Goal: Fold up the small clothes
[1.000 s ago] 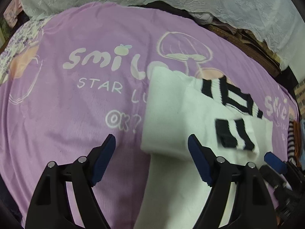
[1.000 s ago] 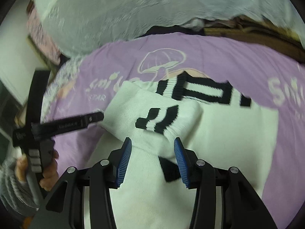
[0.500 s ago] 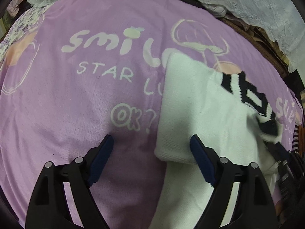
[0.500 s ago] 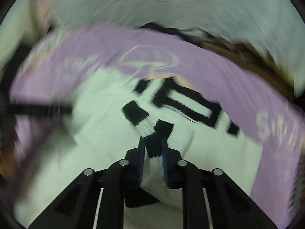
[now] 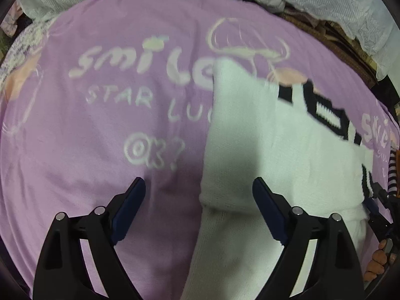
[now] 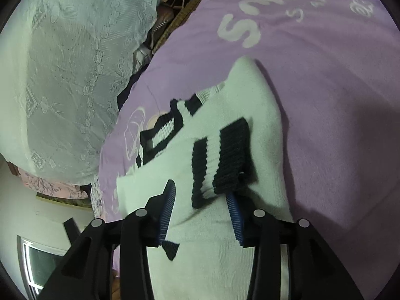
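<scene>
A small white knit sweater [image 5: 262, 137] with black stripe trim lies on a purple printed blanket [image 5: 100, 137]. Its left side is folded in. My left gripper [image 5: 198, 197] is open and empty, low over the sweater's left folded edge. In the right wrist view the sweater [image 6: 225, 250] fills the foreground, and a sleeve with a black-and-white striped cuff [image 6: 220, 160] lies across its body. My right gripper [image 6: 200, 200] is open, with its jaws on either side of the sleeve just behind the cuff. The right gripper also shows at the far right of the left wrist view [image 5: 382, 207].
White lace fabric [image 6: 62, 75] is piled beyond the blanket's far edge. A dark wooden edge [image 5: 332, 32] runs between lace and blanket. A striped garment [image 5: 392, 172] lies at the blanket's right side. A window [image 6: 37, 262] shows at lower left.
My right gripper closed on the striped sleeve cuff, carried it across the sweater body and opened again; its view swung round. My left gripper drifted slightly and stayed open.
</scene>
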A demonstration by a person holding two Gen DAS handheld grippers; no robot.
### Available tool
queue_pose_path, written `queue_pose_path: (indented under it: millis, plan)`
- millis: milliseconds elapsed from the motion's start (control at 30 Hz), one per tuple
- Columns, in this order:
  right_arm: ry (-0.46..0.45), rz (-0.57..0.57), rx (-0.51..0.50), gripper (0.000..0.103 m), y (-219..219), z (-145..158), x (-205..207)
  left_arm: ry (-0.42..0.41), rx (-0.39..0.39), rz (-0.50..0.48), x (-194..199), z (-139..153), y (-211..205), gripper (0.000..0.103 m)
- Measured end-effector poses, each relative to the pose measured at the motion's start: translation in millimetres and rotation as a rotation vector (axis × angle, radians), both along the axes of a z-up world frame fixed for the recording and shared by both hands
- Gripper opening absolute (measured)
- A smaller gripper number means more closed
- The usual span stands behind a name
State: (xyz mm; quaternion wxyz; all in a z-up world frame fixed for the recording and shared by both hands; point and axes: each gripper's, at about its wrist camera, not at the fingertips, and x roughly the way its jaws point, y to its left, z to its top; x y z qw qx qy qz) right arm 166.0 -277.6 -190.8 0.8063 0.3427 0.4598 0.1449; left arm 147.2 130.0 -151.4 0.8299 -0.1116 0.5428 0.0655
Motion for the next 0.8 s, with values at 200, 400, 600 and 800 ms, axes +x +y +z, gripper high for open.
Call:
queue_pose_path:
  millis: [200, 400, 600, 800]
  plan:
    - [-0.073, 0.02, -0.146, 0.013, 8.6, 17.4, 4.8, -0.029, 0.012, -0.001, 26.0, 14.0, -0.5, 0.085]
    - [-0.009, 0.034, -0.203, 0.019, 1.7, -5.2, -0.9, 0.044, 0.023, 0.012, 26.5, -19.9, -1.4, 0.09]
    - [-0.104, -0.075, -0.238, 0.024, -19.2, 28.4, -6.8, -0.023, 0.026, 0.008, 25.0, 10.9, 6.5, 0.089]
    - [-0.149, 0.027, -0.243, 0.024, 17.9, 40.4, 25.0, -0.095, -0.01, -0.06, 54.9, 31.5, -16.1, 0.089]
